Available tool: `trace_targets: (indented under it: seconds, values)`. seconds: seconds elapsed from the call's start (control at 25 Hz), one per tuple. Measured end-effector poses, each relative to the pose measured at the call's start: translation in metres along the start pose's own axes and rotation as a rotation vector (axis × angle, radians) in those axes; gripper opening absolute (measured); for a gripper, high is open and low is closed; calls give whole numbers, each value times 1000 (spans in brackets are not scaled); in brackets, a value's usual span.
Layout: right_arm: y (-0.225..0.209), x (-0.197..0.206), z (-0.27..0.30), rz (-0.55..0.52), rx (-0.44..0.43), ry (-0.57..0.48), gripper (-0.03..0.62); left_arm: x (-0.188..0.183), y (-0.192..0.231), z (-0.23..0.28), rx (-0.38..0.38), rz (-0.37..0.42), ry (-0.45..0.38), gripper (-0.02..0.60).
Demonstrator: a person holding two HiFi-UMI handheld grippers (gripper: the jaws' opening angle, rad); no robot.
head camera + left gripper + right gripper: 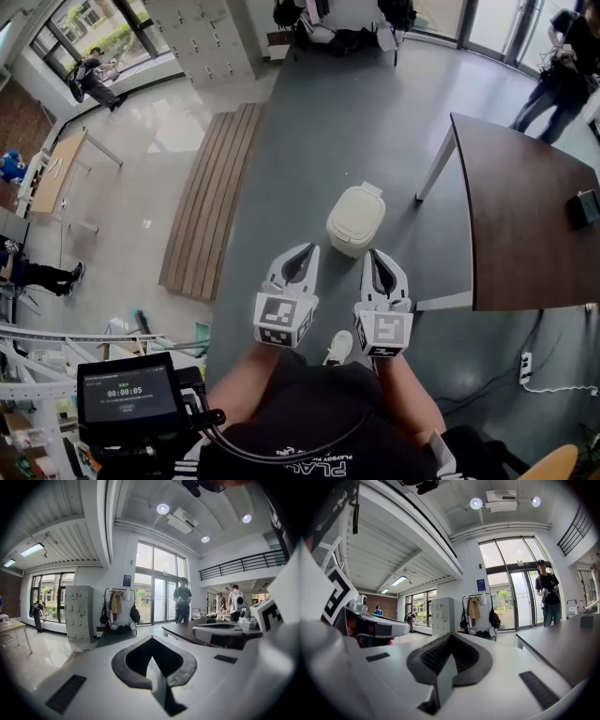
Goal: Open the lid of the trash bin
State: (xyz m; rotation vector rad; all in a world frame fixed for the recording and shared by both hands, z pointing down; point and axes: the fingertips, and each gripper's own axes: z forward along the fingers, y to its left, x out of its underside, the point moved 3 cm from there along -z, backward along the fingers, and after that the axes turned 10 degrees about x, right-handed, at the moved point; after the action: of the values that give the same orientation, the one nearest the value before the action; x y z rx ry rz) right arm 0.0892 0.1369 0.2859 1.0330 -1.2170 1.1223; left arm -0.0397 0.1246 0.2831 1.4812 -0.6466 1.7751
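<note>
Grey floor (309, 141): cream trash bin (343, 241), lid (356, 210) down, just beyond left hand-held gripper (307, 251) and right hand-held gripper (375, 255), both closed, empty.

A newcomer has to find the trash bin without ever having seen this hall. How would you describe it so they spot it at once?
Find the dark brown table on the right of the grey floor. Left of it, near the foot of its slanted white leg, stands the trash bin. It is the only small, rounded, cream tub on the floor, lid shut.
</note>
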Motion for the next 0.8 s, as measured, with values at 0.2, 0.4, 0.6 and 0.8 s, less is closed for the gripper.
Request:
trace_targets:
  seconds: [0.2,0.4,0.6,0.8]
  values:
    - [3,4,3,3,-8,11,3,3,1,0,-5,-7,7,-2]
    - [16,16,-7,-3,-12,28,3,16,-4,-12,10,-13,11,-2]
    - [-2,15,47,-22,13,49,3,8,31,40,12,-33,25,-2]
    - [-13,9,123,-36,32,74,3,-8,82,97,22,-37,30,-2]
